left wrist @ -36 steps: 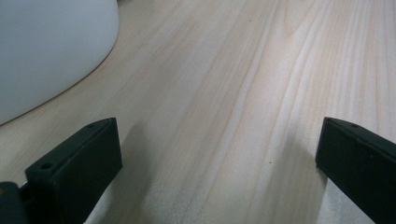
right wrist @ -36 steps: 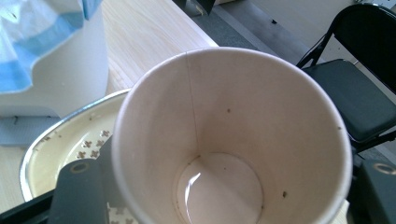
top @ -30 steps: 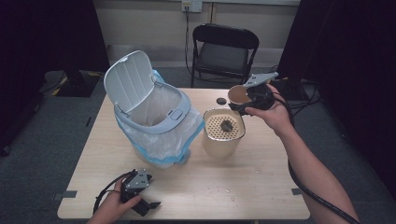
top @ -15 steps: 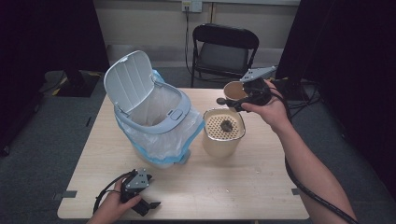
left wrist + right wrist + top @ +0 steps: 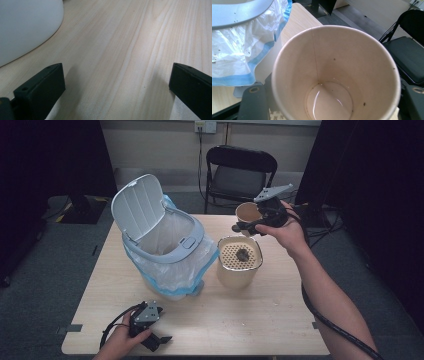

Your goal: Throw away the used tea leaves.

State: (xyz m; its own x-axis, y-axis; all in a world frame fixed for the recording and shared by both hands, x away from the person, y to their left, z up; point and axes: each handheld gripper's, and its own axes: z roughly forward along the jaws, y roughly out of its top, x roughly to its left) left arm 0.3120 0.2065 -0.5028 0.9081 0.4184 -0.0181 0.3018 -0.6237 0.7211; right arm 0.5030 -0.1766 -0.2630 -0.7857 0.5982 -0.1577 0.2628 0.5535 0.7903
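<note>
Paper cup (image 5: pixel 247 213) sits clamped between the jaws of the right gripper (image 5: pixel 248 225), held in the air beyond the strainer pot (image 5: pixel 239 261) on the bench (image 5: pixel 260 315) — a second ago its mouth faced the high camera, and now it has tipped back closer to upright. In the right gripper view only a thin film of liquid shines at its bottom, so the pouring over the strainer looks done and the open bin (image 5: pixel 165 245) is probably next. Left gripper (image 5: pixel 150 332) rests on the bench near the front edge, jaws wide apart and empty.
</note>
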